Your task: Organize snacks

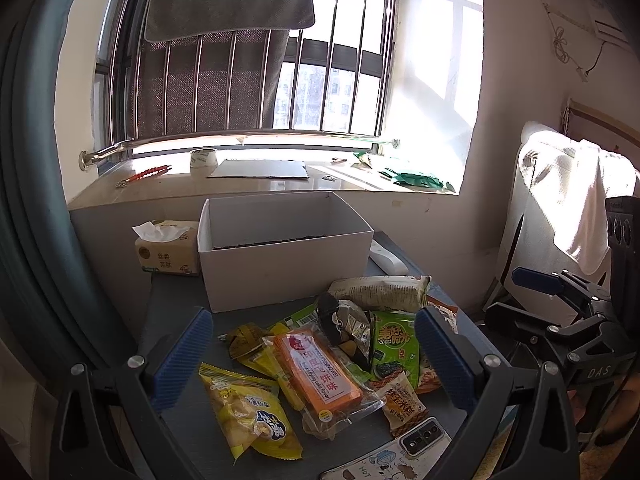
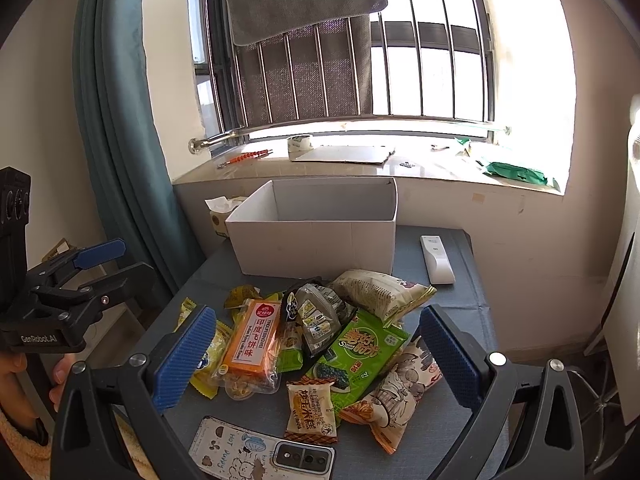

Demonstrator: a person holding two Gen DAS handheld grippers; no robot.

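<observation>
Both hand-held grippers [image 1: 314, 360] [image 2: 316, 356] gape wide (empty) above snacks [image 2: 320, 336].

You see a white box [image 2: 316, 240] on the grey-blue table [image 2: 460, 280]. The cake pack [image 2: 251, 340] is orange with a white label. The seaweed pack [image 2: 360, 354] is bright green. The chip bag [image 1: 252, 416] is yellow. The gripper pads [image 2: 184, 356] are ribbed blue; the curtain [image 2: 116, 120] is teal.
</observation>
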